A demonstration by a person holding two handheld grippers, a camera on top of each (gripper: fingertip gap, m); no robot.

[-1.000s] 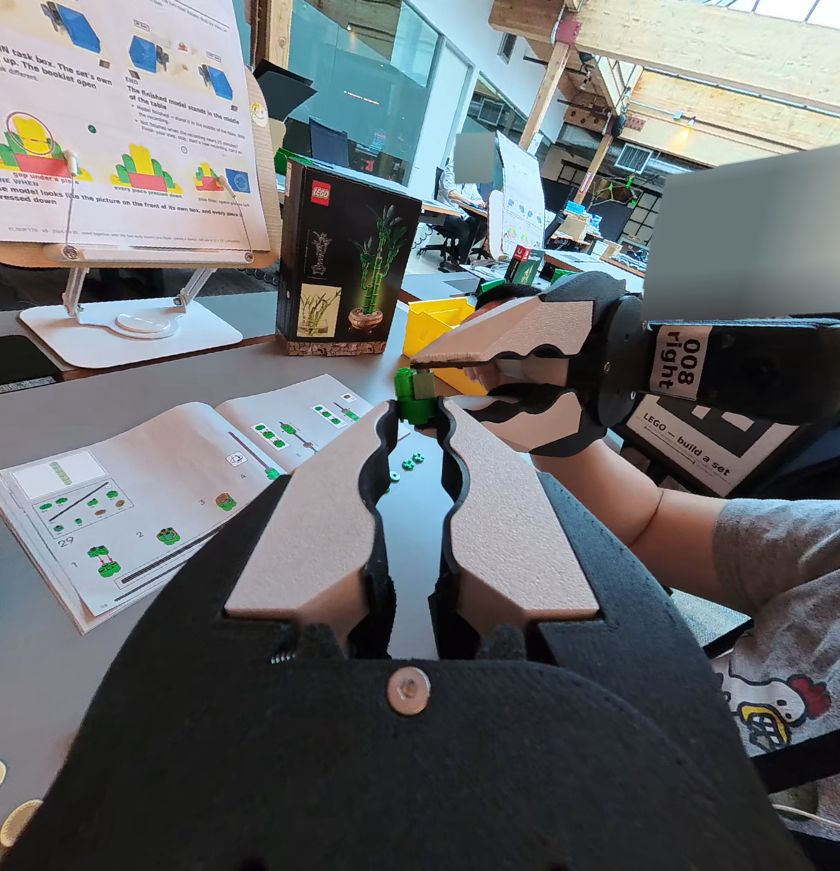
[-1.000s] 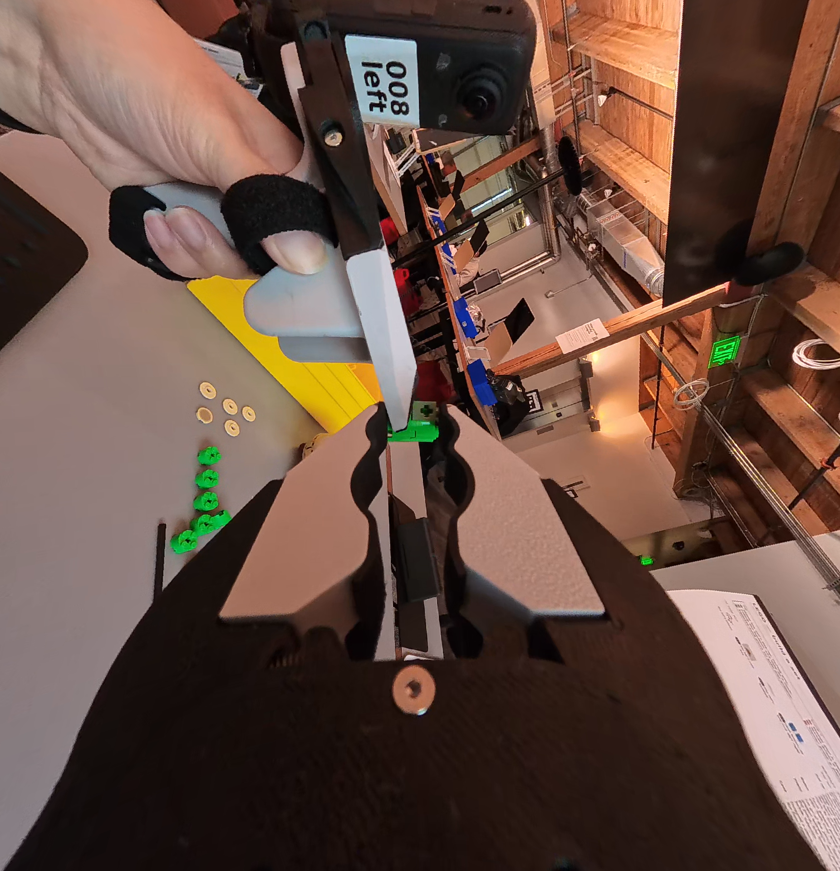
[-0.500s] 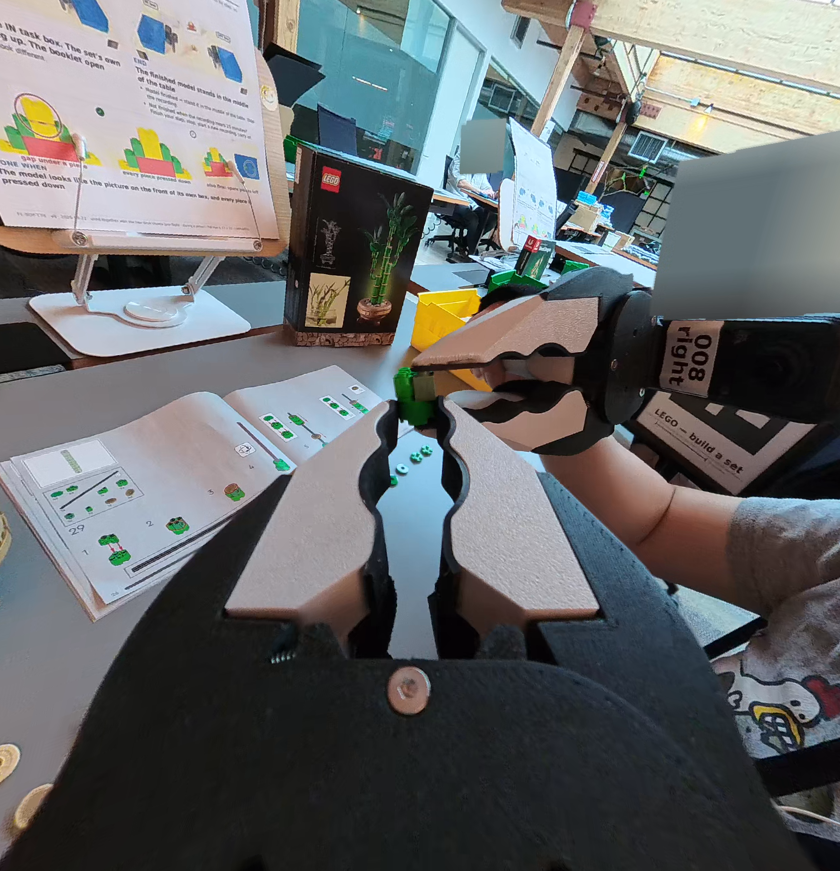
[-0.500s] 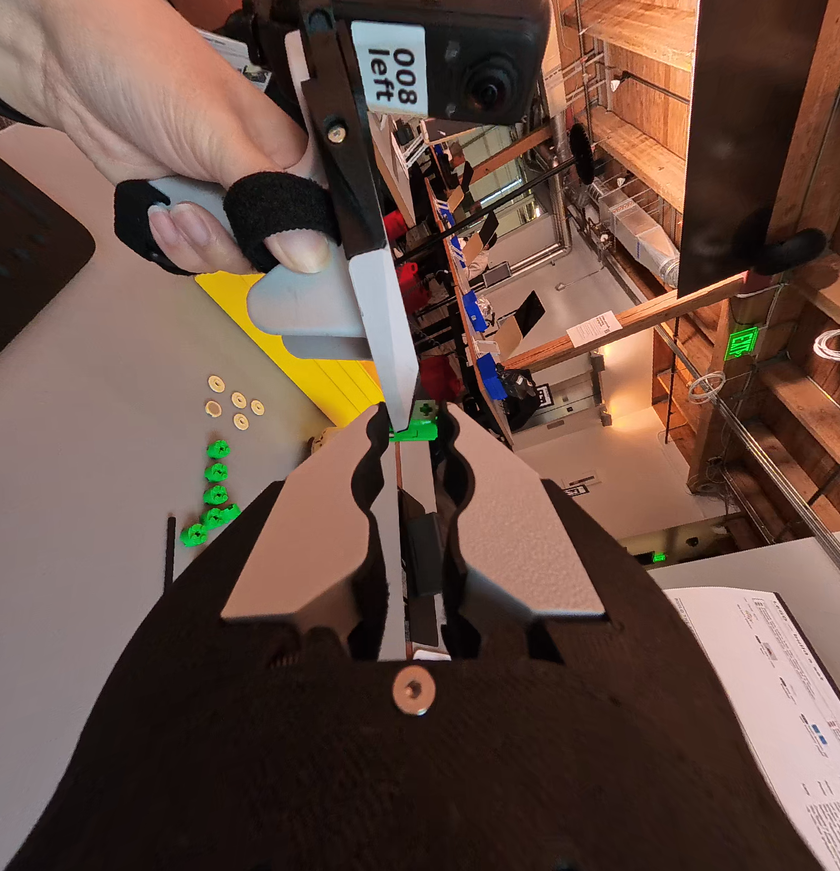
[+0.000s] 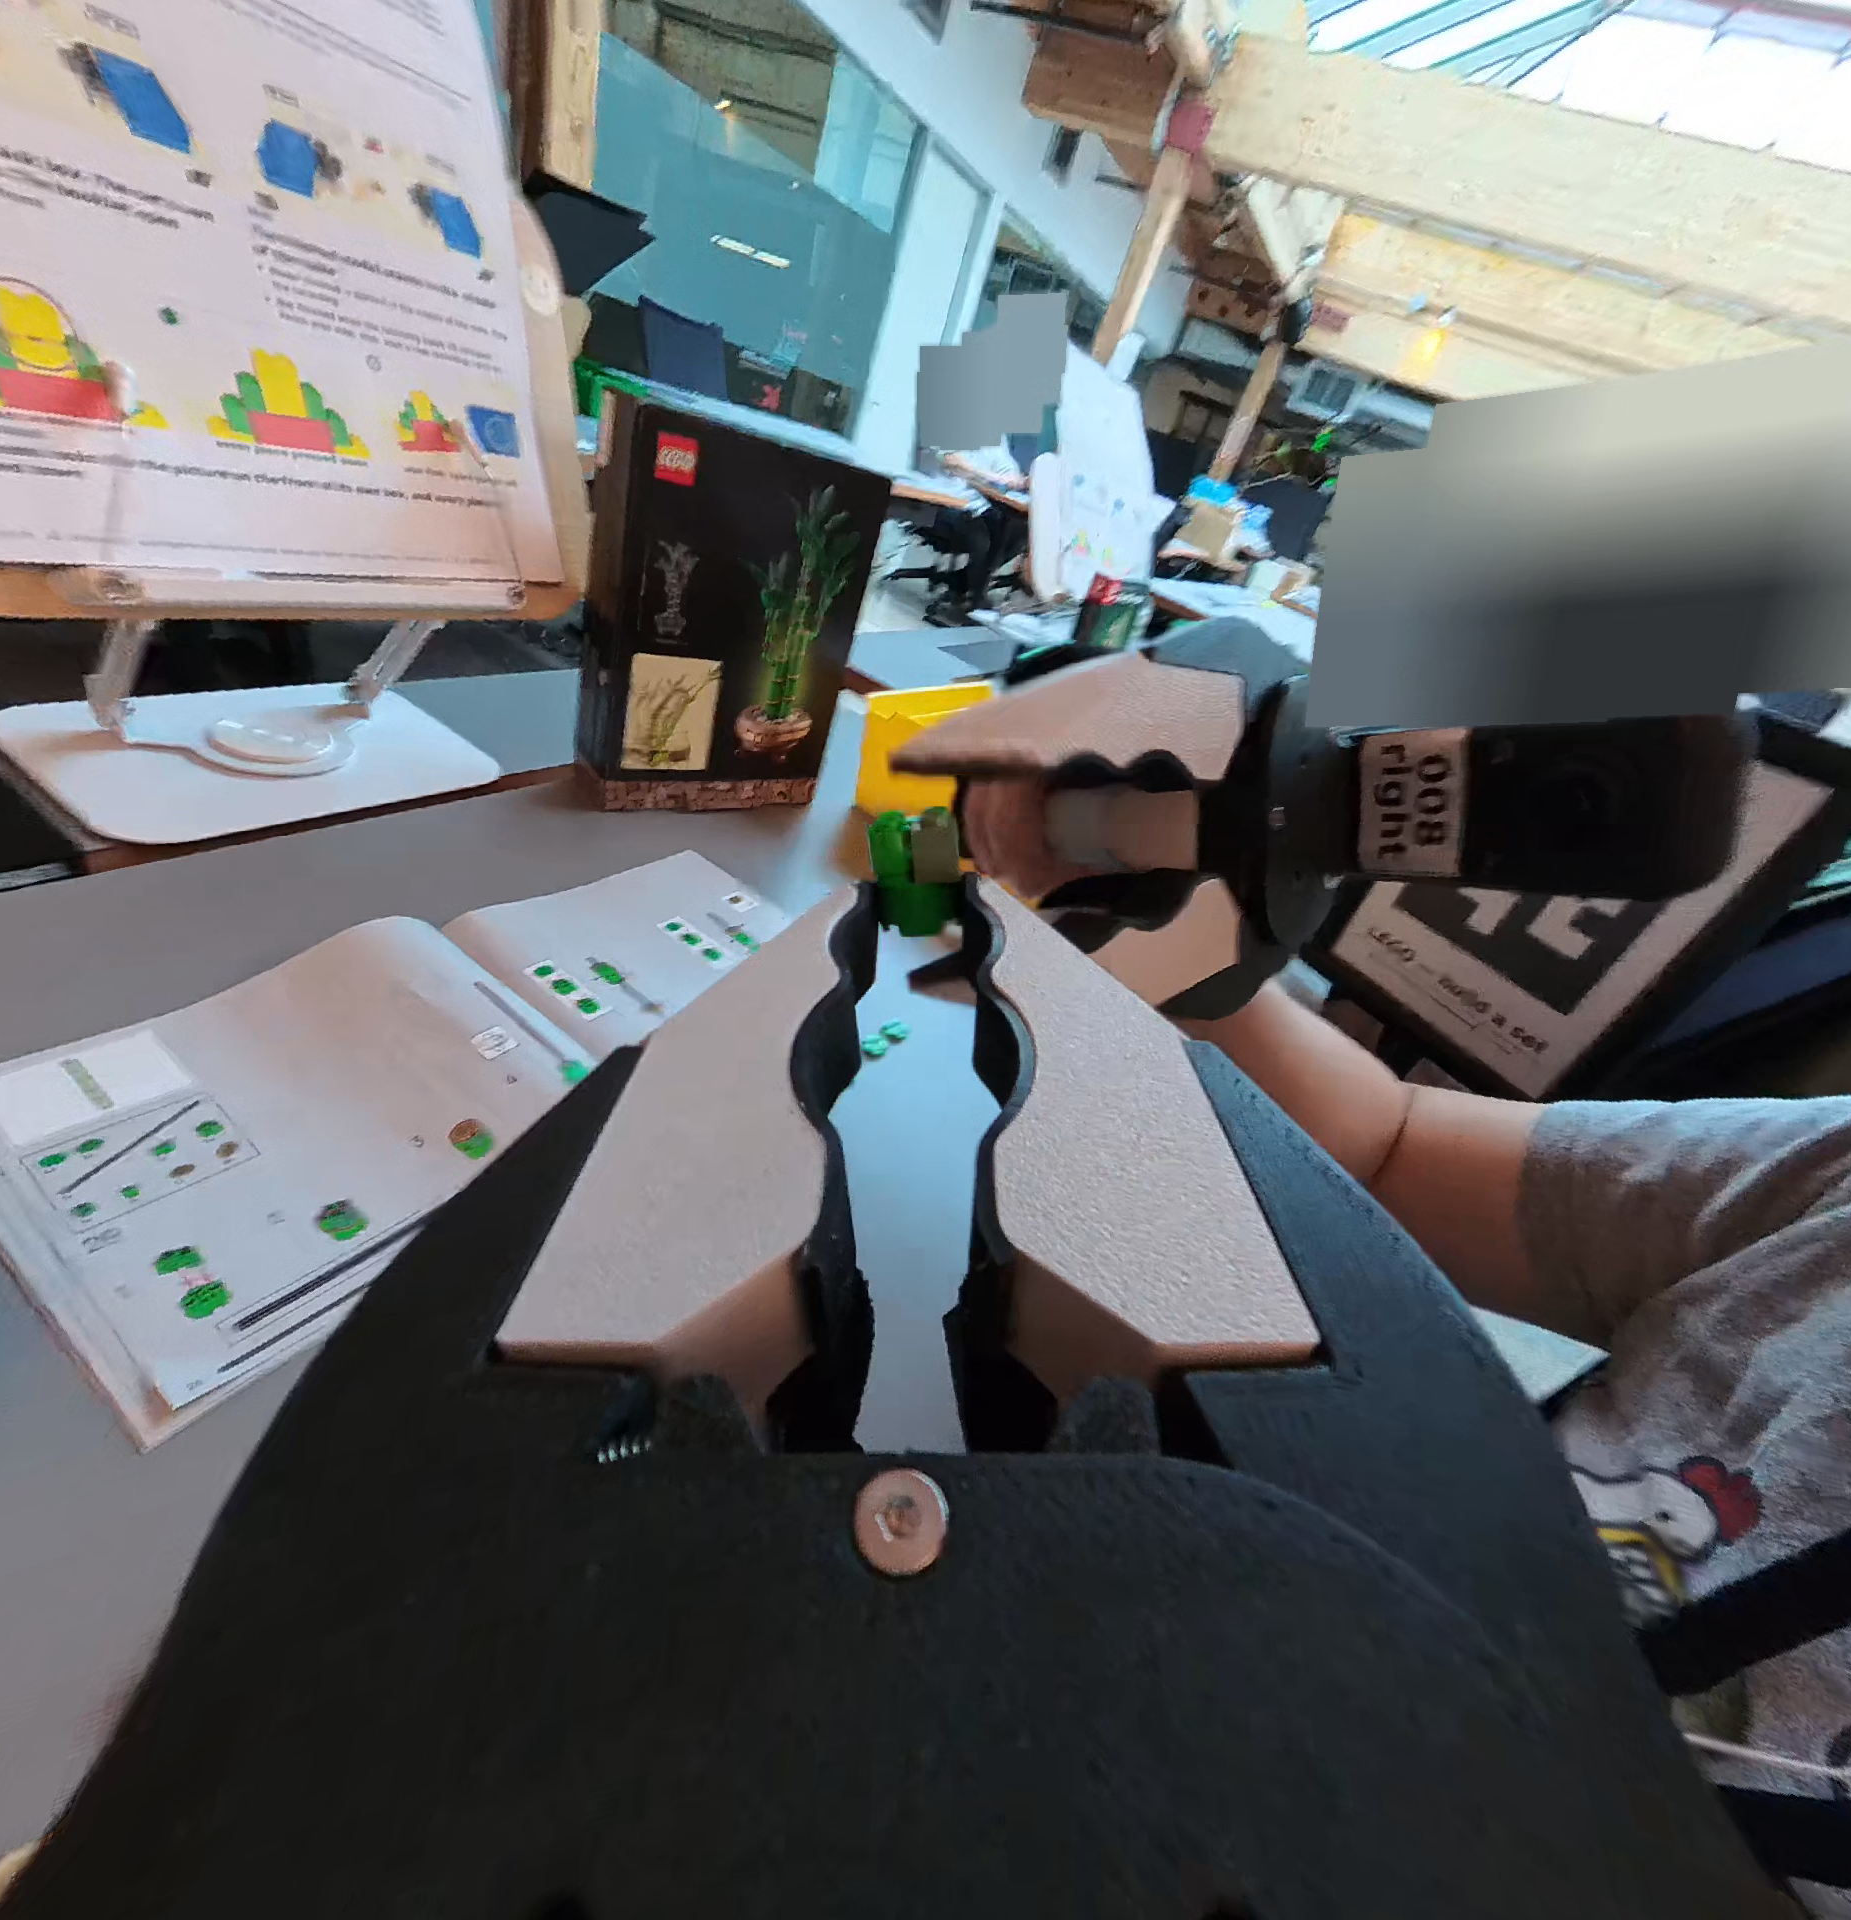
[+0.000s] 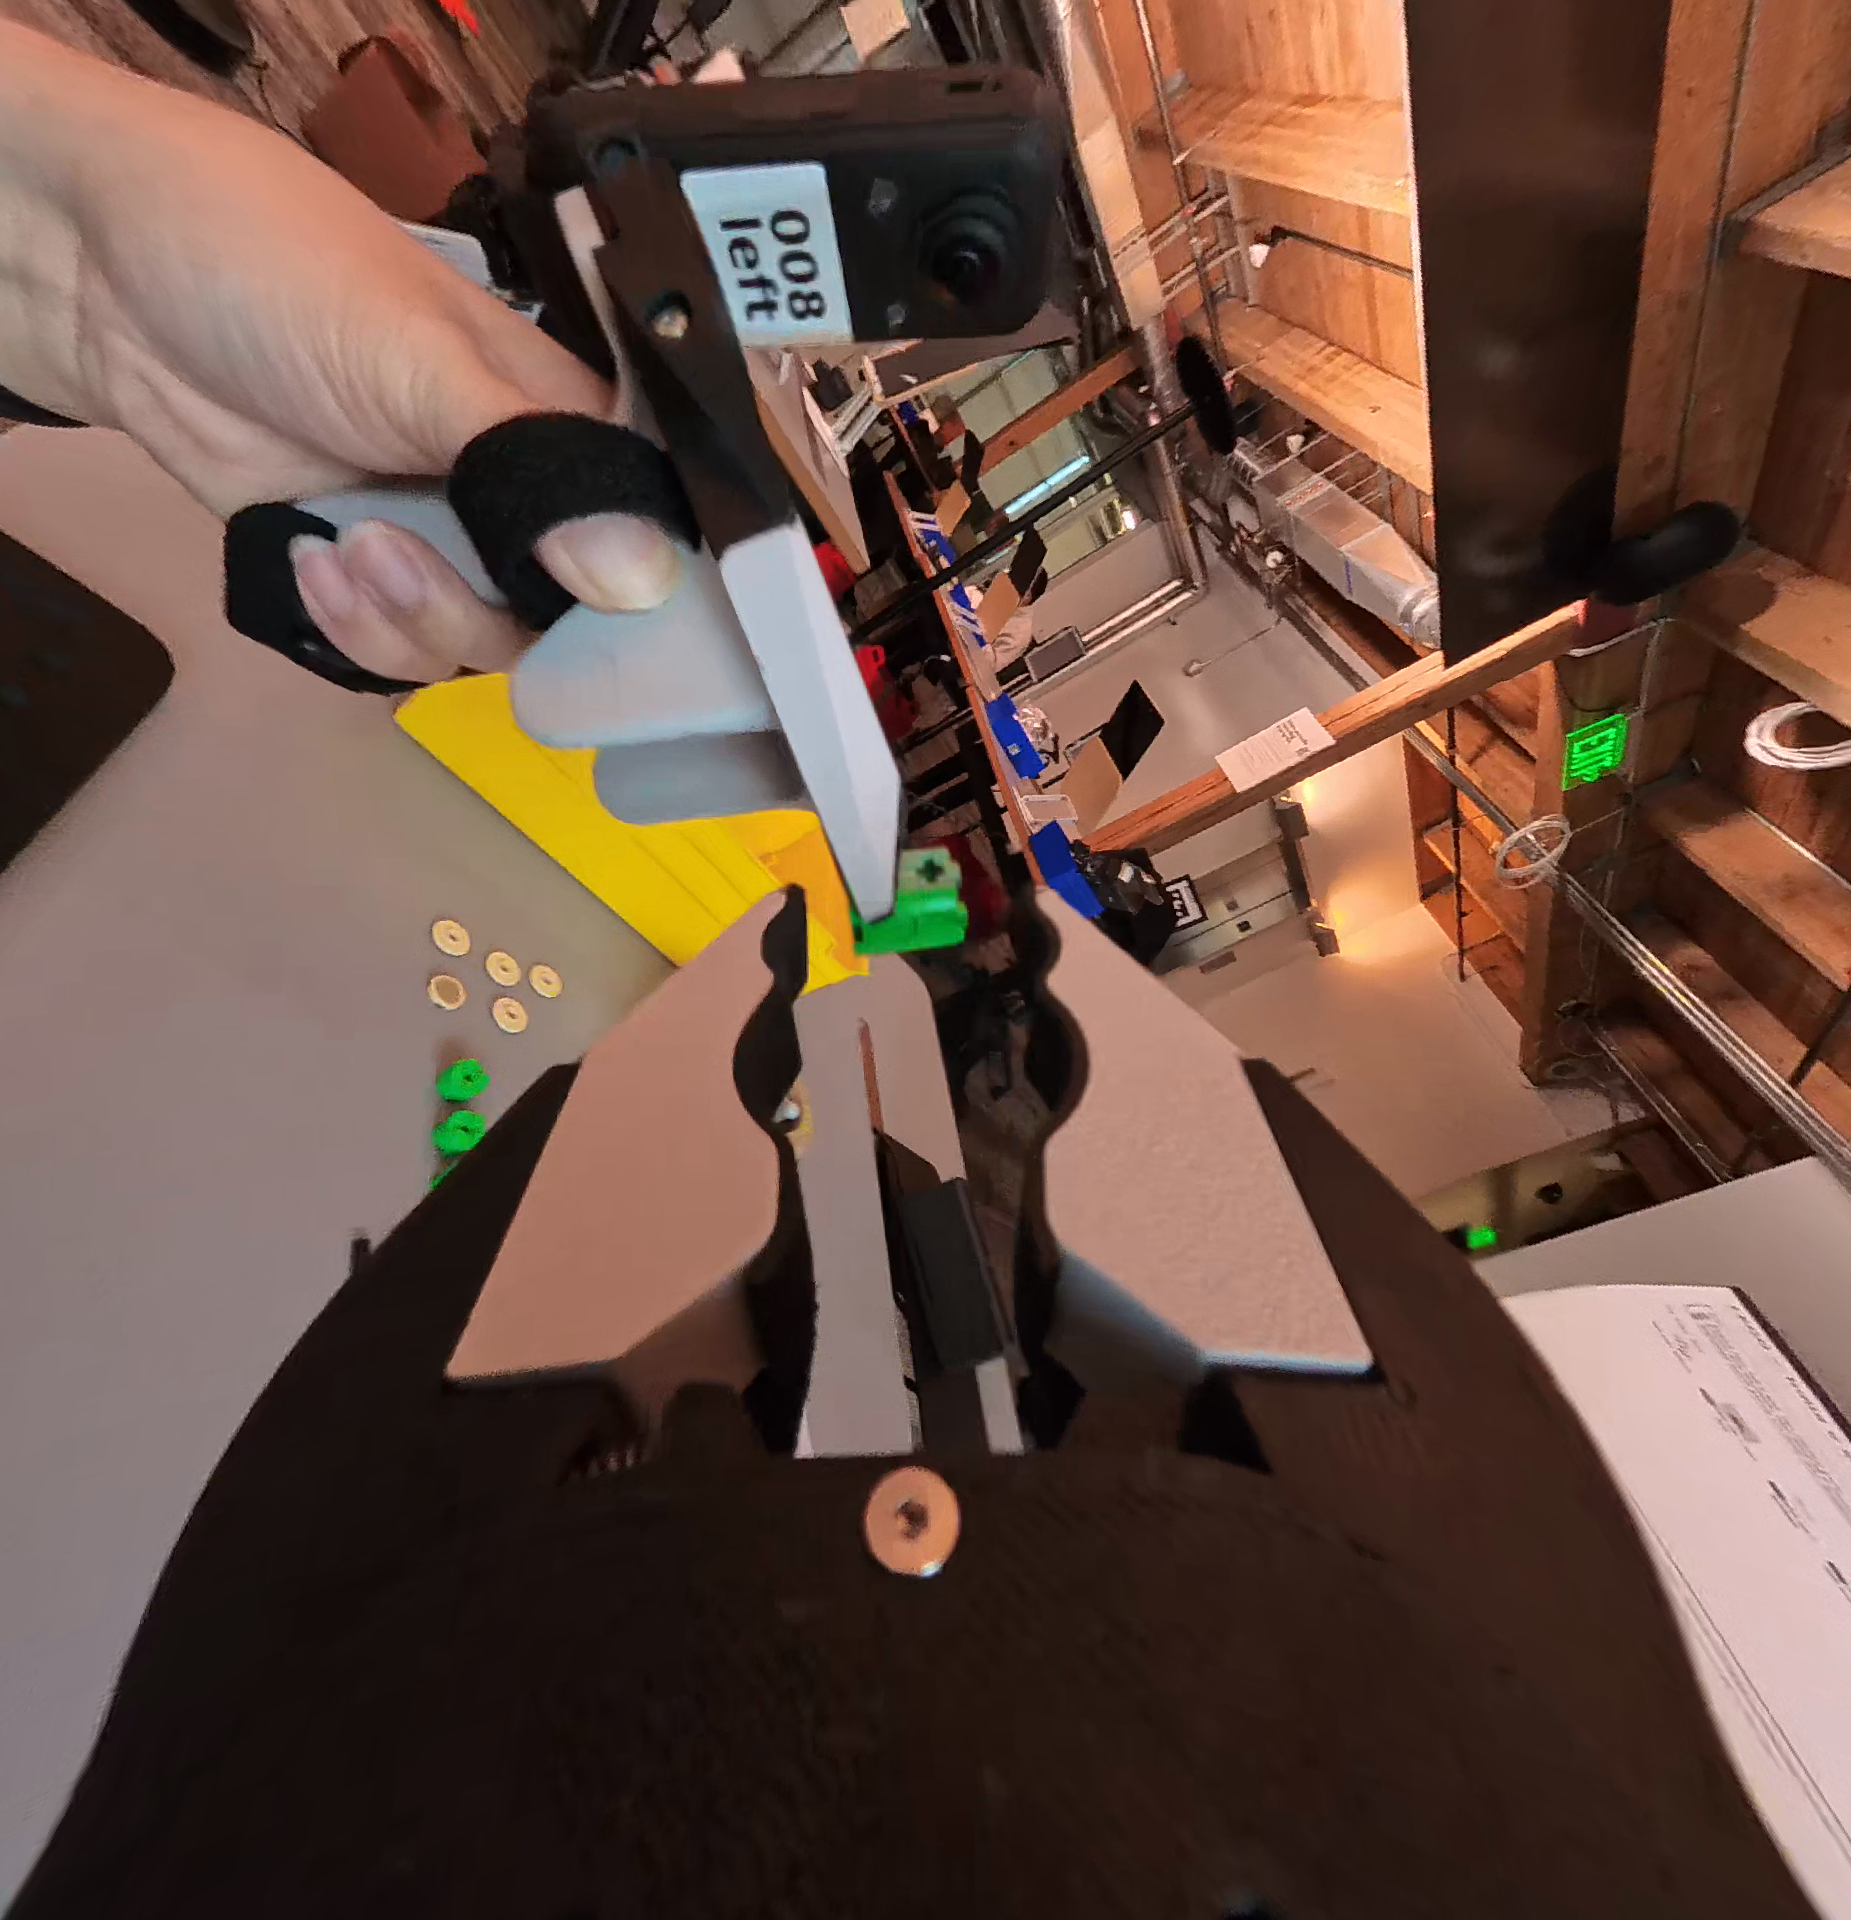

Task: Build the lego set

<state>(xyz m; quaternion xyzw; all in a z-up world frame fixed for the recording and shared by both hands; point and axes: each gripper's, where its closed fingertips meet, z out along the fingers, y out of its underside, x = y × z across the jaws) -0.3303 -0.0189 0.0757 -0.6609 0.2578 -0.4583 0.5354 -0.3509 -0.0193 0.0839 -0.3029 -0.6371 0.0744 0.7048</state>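
Observation:
A small green Lego assembly with an olive piece on top is pinched between the tips of my left gripper, held above the grey table. My right gripper comes in from the right, turned on its side. It is open, with one finger above the assembly and one below. In the right wrist view the green assembly sits between the spread fingers of my right gripper. The left gripper's fingers show edge-on there, clamped on the assembly.
An open instruction booklet lies at the left. A black Lego box, a yellow bin and a sheet on a white stand are behind. Loose green pieces and tan discs lie on the table. Less than 4 cm separates the two grippers' tips.
My right gripper has opened: its fingers were closed on the green assembly and now stand apart around it. The left gripper still holds the assembly, and the view has shifted slightly.

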